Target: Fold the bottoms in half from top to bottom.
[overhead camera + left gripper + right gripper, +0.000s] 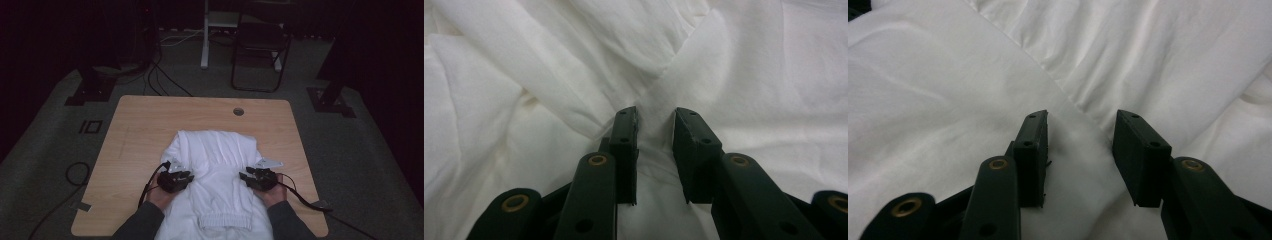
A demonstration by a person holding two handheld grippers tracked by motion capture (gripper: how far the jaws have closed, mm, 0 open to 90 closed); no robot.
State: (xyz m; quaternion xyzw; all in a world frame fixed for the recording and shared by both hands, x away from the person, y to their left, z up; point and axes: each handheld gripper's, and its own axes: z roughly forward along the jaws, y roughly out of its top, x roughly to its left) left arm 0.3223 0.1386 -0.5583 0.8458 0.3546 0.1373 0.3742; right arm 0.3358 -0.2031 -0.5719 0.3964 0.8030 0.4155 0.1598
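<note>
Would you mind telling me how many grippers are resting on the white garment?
2: the left gripper sits on the garment at its left side, and the right gripper at its right side.

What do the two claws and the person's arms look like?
Each claw, the left claw and the right claw, is black, with two flat, blocky jaws on arms with brass-ringed holes. A grey three-cornered plate sits on top, and a black cable trails from each. The person wears dark grey sleeves.

White garment [216, 170] crumpled on table, ribbed waistband nearest person.
</note>
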